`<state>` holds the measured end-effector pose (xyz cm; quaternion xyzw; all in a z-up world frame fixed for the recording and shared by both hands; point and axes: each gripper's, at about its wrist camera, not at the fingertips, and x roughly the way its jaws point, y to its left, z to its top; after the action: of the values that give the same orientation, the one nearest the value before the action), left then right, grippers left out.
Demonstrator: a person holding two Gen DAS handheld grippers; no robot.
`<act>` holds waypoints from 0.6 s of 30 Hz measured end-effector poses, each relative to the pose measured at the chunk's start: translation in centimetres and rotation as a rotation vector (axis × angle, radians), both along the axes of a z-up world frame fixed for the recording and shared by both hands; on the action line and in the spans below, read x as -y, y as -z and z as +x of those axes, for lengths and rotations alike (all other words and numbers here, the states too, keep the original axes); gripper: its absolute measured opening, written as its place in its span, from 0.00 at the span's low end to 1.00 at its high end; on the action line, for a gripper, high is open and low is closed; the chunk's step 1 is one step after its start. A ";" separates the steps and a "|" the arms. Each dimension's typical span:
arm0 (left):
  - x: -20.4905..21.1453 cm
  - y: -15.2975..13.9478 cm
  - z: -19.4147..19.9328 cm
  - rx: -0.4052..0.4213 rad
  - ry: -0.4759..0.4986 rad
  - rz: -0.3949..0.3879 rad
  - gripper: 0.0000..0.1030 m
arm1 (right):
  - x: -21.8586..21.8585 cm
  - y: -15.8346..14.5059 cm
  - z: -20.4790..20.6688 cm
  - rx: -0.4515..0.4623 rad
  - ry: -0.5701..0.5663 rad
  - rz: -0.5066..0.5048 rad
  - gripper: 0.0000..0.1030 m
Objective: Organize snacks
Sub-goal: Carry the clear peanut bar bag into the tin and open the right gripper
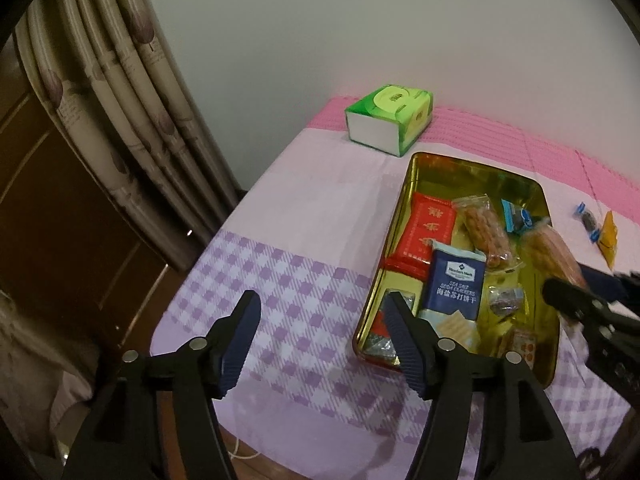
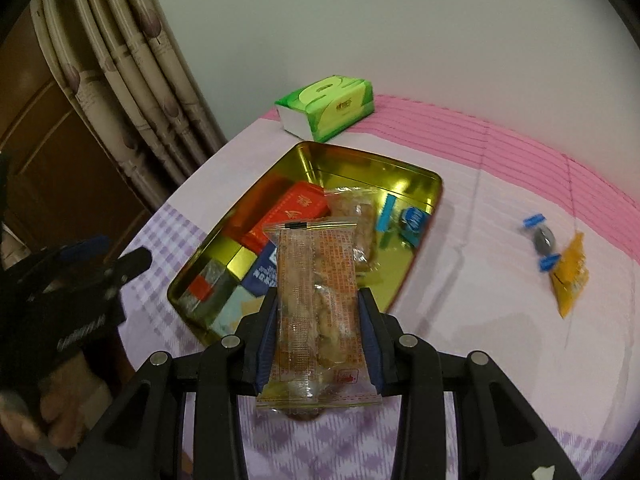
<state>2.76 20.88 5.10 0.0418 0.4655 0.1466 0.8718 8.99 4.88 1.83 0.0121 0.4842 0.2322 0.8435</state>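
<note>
An open gold tin [image 1: 400, 216] [image 2: 360, 176] lies on the checked cloth. It holds a red box [image 1: 424, 232], a blue soda cracker pack [image 1: 456, 284], a clear nut bar packet [image 1: 486, 232] and other small snacks. My right gripper [image 2: 318, 296] is shut on an orange-printed clear snack packet [image 2: 316, 280], held over the tin's near right edge. In the left wrist view that right gripper [image 1: 576, 280] and packet [image 1: 548, 248] show at the tin's right side. My left gripper [image 1: 322, 298] stands open, with nothing between its fingers, over the cloth left of the tin.
A blue-wrapped candy [image 2: 540, 240] and a yellow sachet [image 2: 570, 276] lie on the cloth right of the tin. A green tissue box [image 1: 390, 118] stands behind it by the wall. The table's edge, a curtain [image 1: 132, 92] and a wooden door are to the left.
</note>
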 end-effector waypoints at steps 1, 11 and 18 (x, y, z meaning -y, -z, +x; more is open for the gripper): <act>0.0 -0.1 0.0 0.002 0.000 0.003 0.65 | -0.3 0.2 0.5 -0.003 -0.002 -0.002 0.34; -0.4 0.5 0.3 -0.022 -0.004 -0.002 0.65 | -2.7 1.7 3.8 -0.035 0.002 -0.015 0.34; -0.7 1.0 0.7 -0.047 -0.006 -0.009 0.66 | -3.9 2.6 5.7 -0.057 0.010 -0.008 0.34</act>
<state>3.48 21.60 4.05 0.0398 0.4866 0.1460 0.8604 14.73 8.78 -0.79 0.0176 0.5090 0.2255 0.8305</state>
